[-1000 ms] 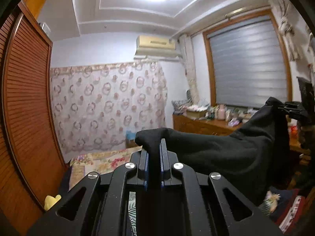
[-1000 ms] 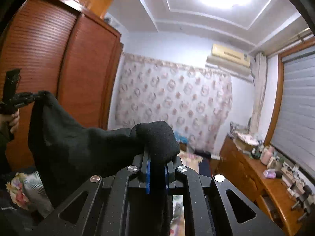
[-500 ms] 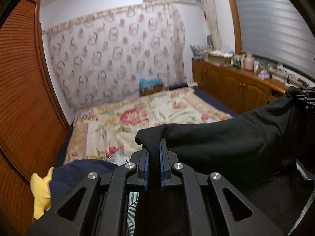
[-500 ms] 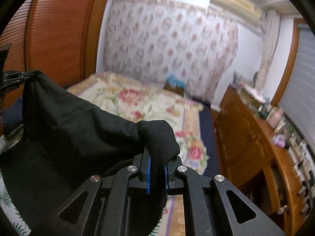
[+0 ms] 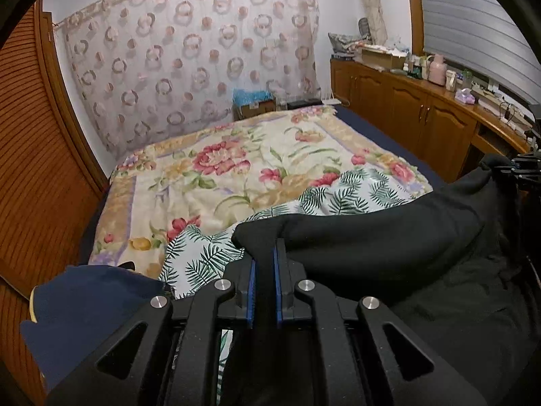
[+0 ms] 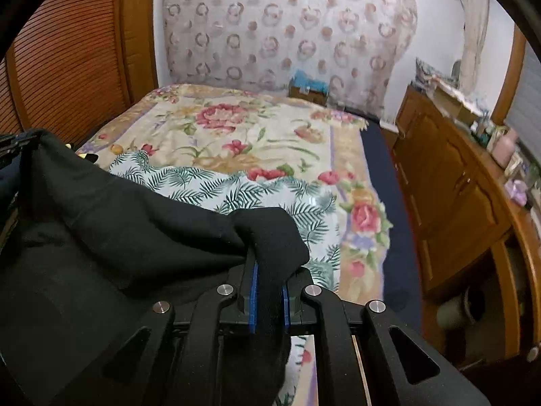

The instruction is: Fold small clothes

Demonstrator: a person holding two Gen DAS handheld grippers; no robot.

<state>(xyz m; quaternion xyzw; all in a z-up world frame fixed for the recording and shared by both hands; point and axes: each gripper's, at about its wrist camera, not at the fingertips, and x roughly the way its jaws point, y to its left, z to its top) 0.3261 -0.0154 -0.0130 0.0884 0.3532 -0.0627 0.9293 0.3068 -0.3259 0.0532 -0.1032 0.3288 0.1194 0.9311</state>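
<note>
The black garment (image 5: 389, 237) was suspended between the two grippers above the near end of the bed (image 5: 236, 169), and its lower portion appeared to lie slack toward the near edge of the bed. The left gripper (image 5: 264, 264) was pressed together on one bunched corner of the black garment, with the fabric clamped between the blue pads (image 5: 251, 291). The right gripper (image 6: 268, 280) was pressed together on the opposite corner in the same way, with a fold of cloth draped over its tips. In the left wrist view the right gripper appeared at the far right edge, where the cloth rose to it. A fern-print cloth (image 5: 338, 193) lay on the bed directly beyond the black garment and overlapped the floral bedspread (image 5: 219, 162), which covered the remainder of the bed. A navy garment (image 5: 88, 308) lay at the near left corner of the bed, next to the left gripper. A patterned curtain (image 5: 189, 61) hung behind the far end of the bed. A slatted wooden wardrobe (image 5: 37, 155) stood along the left side of the bed. Wooden cabinets (image 5: 422, 118) ran along the right side of the bed, with small items on their worktop.
</note>
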